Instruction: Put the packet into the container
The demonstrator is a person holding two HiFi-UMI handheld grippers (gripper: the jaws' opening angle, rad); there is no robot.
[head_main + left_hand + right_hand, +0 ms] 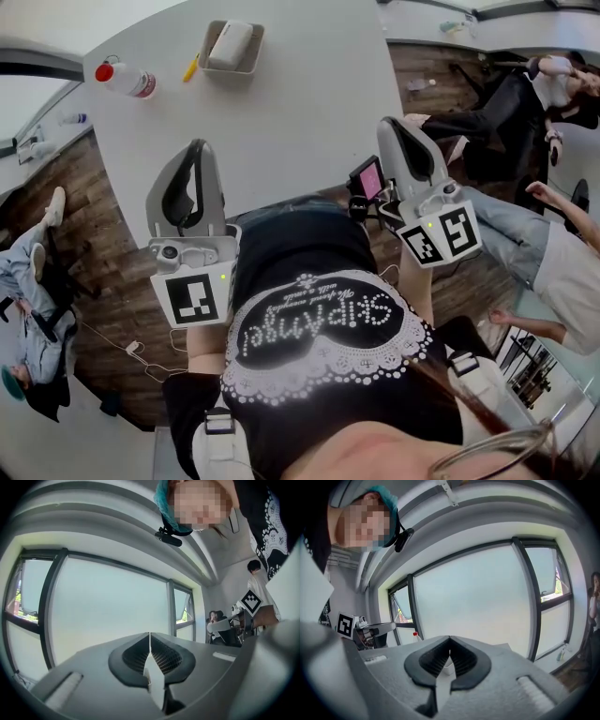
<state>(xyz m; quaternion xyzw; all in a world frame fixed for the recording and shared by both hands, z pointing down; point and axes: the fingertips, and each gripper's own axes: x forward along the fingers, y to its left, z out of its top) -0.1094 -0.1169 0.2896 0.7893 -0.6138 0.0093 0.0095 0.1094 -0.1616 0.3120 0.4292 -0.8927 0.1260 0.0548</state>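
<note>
Packet: the white packet [231,43] lies inside the container [259,42], well ahead of both grippers across the table and closer to the left gripper's line than to the right's.
Handling (a judgement): it looks light, soft and slightly pillowy. Its skin is smooth and may slip under the pads. A gentle pinch across the narrow middle or on a sealed end would suit it better than a hard squeeze.
Task stage (a judgement): the packet already sits in the container and neither gripper touches it, so the task looks done.
Container: a shallow grey tray with low walls and an open top, so it can be entered from above.
Left gripper [197,146]: its jaws are together with nothing between them. It is held level above the near edge of the table [309,112].
Right gripper [395,123]: its jaws are also together and empty. It is near the table's near right corner.
Neighbours: a small yellow object [191,67] lies just beside the container on its left. A bottle [127,79] with a red cap lies further left, ahead and to the left of the left gripper.
Open room: bare tabletop runs from both grippers up to the container.
Edges: the container sits towards the table's far end. The bottle is close to the left edge, where a sideways nudge could send it off.
</note>
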